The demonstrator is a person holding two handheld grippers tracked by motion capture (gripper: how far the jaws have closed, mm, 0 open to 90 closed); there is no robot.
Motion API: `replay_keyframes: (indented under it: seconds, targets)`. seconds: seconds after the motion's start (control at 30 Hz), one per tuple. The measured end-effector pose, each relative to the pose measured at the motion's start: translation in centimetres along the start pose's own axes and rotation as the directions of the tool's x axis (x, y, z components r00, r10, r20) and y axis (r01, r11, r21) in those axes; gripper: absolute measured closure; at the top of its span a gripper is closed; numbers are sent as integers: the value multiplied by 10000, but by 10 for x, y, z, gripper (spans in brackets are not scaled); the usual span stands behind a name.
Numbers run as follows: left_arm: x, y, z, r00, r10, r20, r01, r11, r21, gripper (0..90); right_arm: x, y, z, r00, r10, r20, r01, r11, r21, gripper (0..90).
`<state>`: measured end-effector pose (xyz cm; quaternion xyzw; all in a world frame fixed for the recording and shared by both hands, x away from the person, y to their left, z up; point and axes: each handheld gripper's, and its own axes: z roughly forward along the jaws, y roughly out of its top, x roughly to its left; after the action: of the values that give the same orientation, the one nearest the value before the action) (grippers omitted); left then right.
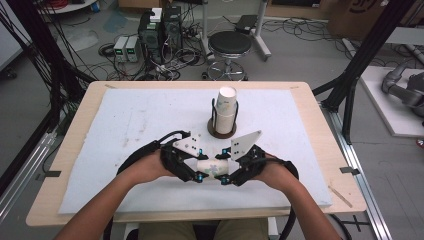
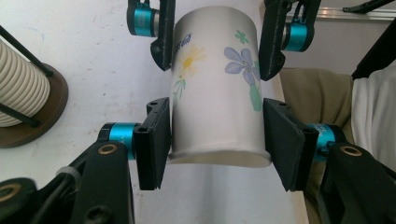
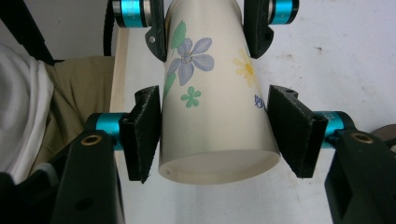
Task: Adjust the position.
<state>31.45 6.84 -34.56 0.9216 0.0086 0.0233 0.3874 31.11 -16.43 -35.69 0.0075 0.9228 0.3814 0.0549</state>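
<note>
A paper cup with printed flowers (image 1: 212, 167) lies level above the white mat, held from both ends near the table's front edge. My left gripper (image 1: 200, 175) is shut on it, its pads (image 2: 154, 140) pressing the cup (image 2: 219, 93) at the near end. My right gripper (image 1: 226, 179) comes from the opposite side, and its pads (image 3: 144, 135) sit against the cup (image 3: 210, 102) by its wide end. In the left gripper view the right gripper (image 2: 217, 42) clamps the far end. In the right gripper view the left gripper (image 3: 205, 28) does the same.
A stack of white cups (image 1: 226, 107) stands upright in a wire holder on a round brown base (image 1: 221, 131), just beyond the grippers; the stack (image 2: 18, 88) is at the left of the left gripper view. The white mat (image 1: 125, 120) covers the wooden table. A stool (image 1: 230, 45) stands behind.
</note>
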Motion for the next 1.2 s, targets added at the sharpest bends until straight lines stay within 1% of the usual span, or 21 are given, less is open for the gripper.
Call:
replay_keyframes:
  seconds: [0.07,0.13,0.2,0.23,0.27,0.4,0.43,0.47,0.5,0.53,0.6,0.63,0.83,0.93,0.97,1.0,1.03,1.07,1.1,1.13,1.2]
  targets:
    - [0,-1,0,10000,-21,53,22,9999,-157,424,1,0,0,10000,2,-14,-2,10000,26,393]
    - [0,-2,1,10000,-51,20,52,9989,-460,364,1,-1,0,10000,48,-26,-48,10000,20,393]
    - [0,-5,2,9987,-441,-245,417,9949,-914,221,0,-2,-2,9999,82,-70,-83,9999,-129,394]
    - [0,-7,1,9978,-622,-248,588,9913,-1174,172,0,-2,-2,9999,121,-68,-122,9997,-198,395]
    - [0,-10,0,9971,-731,-214,690,9858,-1528,171,1,-2,-3,9998,199,-100,-201,9995,-253,396]
    - [-2,-22,-5,9916,-1267,-257,1144,9526,-2820,171,0,-7,-7,9992,391,15,-389,9974,-603,396]
    - [-4,-27,-5,9887,-1477,-265,1316,9383,-3198,171,-1,-9,-8,9987,501,6,-499,9962,-712,396]
    - [-4,-29,-5,9876,-1545,-273,1362,9305,-3399,171,-1,-12,-9,9982,599,1,-596,9944,-867,396]
    - [-6,-34,-5,9843,-1735,-322,1496,9174,-3687,171,-2,-13,-10,9976,693,46,-685,9931,-954,396]
    - [-7,-37,-5,9830,-1807,-333,1536,9077,-3905,171,-2,-15,-11,9970,779,21,-772,9907,-1122,395]
    - [-8,-43,-4,9803,-1949,-306,1639,8909,-4236,171,-2,-19,-12,9958,914,2,-904,9852,-1457,395]
    - [-9,-46,-4,9796,-1985,-301,1662,8859,-4331,171,-1,-20,-12,9954,959,9,-945,9827,-1591,396]
    - [-12,-57,-1,9765,-2139,-274,1764,8651,-4697,171,1,-31,-11,9915,1294,-123,-1289,9664,-2223,395]
    - [-12,-60,-1,9764,-2152,-207,1793,8595,-4787,171,2,-36,-10,9904,1358,-254,-1377,9565,-2572,395]
    - [-12,-60,-1,9770,-2121,-215,1761,8597,-4794,171,3,-37,-9,9902,1357,-321,-1393,9533,-2679,395]
    - [-12,-60,0,9772,-2116,-162,1776,8573,-4833,171,3,-38,-8,9901,1357,-347,-1400,9508,-2764,395]
    - [-13,-60,0,9767,-2144,-61,1838,8511,-4919,171,4,-39,-7,9906,1316,-381,-1370,9487,-2849,395]
    - [-13,-60,0,9775,-2109,-48,1814,8518,-4914,171,4,-40,-6,9900,1332,-460,-1409,9426,-3027,395]
    - [-14,-60,0,9774,-2113,-11,1830,8493,-4952,172,5,-40,-6,9897,1337,-503,-1427,9407,-3077,395]
    - [-14,-60,1,9788,-2049,40,1802,8511,-4931,175,5,-41,-5,9889,1369,-575,-1481,9363,-3183,395]
    - [-15,-59,2,9799,-1992,71,1768,8525,-4919,175,5,-41,-3,9892,1336,-606,-1460,9371,-3171,395]
